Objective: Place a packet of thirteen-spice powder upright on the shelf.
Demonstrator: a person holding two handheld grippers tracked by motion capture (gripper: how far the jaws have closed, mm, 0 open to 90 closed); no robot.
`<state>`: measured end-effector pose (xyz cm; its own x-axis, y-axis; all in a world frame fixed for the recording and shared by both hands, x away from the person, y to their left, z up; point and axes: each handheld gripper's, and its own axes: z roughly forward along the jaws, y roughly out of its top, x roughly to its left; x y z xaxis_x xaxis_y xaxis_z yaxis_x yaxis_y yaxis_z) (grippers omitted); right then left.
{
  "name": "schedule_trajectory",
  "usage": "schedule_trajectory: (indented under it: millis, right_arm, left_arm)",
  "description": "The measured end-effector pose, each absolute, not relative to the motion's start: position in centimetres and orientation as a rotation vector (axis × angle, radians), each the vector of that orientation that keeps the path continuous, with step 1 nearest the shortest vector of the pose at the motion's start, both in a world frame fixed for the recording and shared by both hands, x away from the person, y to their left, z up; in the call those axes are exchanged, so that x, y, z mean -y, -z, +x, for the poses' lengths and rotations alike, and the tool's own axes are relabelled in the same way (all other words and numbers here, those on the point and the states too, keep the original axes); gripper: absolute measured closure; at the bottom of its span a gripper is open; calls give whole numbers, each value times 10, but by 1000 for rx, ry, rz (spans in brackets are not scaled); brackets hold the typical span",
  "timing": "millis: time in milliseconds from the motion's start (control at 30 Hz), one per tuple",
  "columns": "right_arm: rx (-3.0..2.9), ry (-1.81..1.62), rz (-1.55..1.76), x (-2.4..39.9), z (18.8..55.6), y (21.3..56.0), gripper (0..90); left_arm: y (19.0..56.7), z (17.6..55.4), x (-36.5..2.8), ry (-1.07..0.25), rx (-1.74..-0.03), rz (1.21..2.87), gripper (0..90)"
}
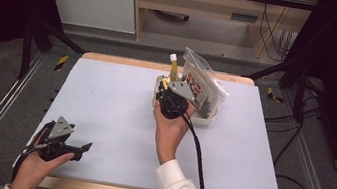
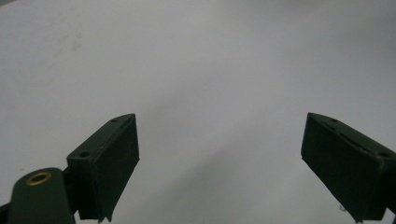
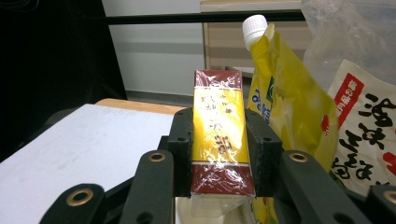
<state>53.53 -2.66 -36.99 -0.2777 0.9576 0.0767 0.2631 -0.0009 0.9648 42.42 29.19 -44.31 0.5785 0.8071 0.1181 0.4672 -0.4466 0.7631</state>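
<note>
Right gripper view, item one: my right gripper (image 3: pixel 219 154) has its fingers (image 3: pixel 181 149) closed on a cellophane-wrapped box (image 3: pixel 219 140), gold with dark red ends, which stands upright at the centre of the frame with a pad pressed against each long side. Item two: a yellow spouted pouch (image 3: pixel 285 93) with a white cap, just to the right of the box and leaning toward the upper middle. Item three: a clear bag (image 3: pixel 364 126) with a red and white printed label, at the right edge. High view, same lot: I see the right gripper (image 1: pixel 166 90) at centre, over a white tray (image 1: pixel 206 119) that holds the pouch (image 1: pixel 174 67) and the bag (image 1: pixel 206 85), near the far edge of the pale worktop (image 1: pixel 118 112). Left gripper (image 1: pixel 80 149): lower left of the high view, resting by the near edge, fingers (image 2: pixel 109 163) spread wide with bare worktop between them.
</note>
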Motion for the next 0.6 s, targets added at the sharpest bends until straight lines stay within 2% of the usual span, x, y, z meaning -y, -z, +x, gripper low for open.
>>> schedule_trajectory:
  millis: [600]
  right_arm:
    - [-1609,-1276,1325,21,545,387,678]
  left_arm:
    - [443,424,-289,-621,-993,2125,110]
